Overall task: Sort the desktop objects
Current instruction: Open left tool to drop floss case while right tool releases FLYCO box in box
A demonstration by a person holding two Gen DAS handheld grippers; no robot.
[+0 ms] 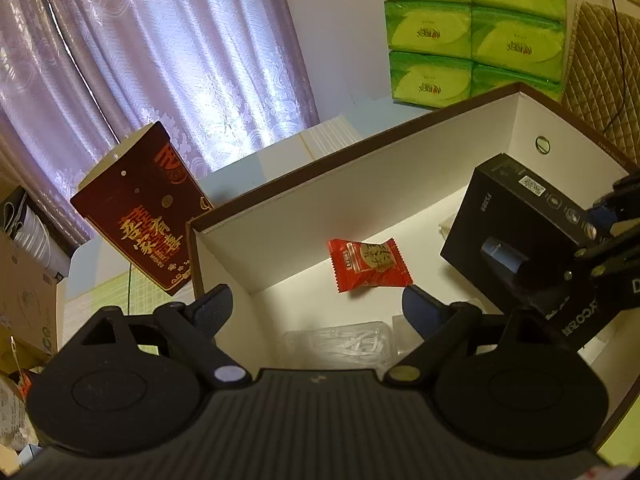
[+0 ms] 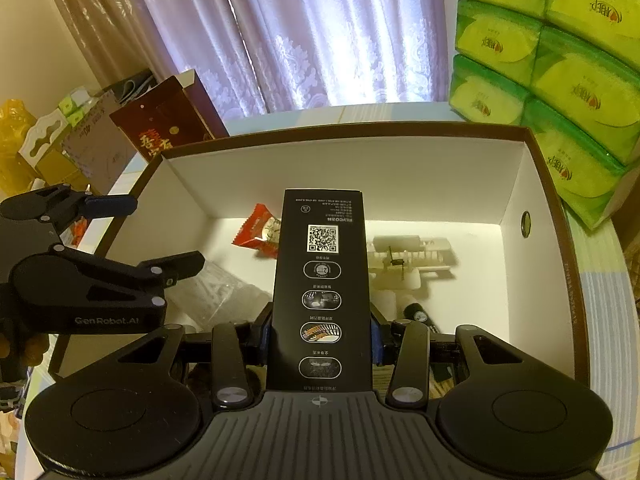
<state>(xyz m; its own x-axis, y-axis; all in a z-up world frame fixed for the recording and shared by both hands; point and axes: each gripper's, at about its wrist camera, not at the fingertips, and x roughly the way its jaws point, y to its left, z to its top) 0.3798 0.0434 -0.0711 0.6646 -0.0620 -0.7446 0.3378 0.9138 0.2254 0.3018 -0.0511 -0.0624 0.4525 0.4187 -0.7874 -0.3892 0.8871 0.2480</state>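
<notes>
Now the right tongs point(image 2: 320, 340) clamp a black carton point(image 2: 322, 280) over the middle of the white-lined storage box point(image 2: 360, 168), while the left tongs point(image 1: 316, 308) gape wide and empty above its near-left corner, short of a red sachet point(image 1: 368, 266) on the box floor.

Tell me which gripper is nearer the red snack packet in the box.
Left. The left gripper hangs open just above and short of the red snack packet. The right gripper is farther off to the side, shut on the black carton.
</notes>
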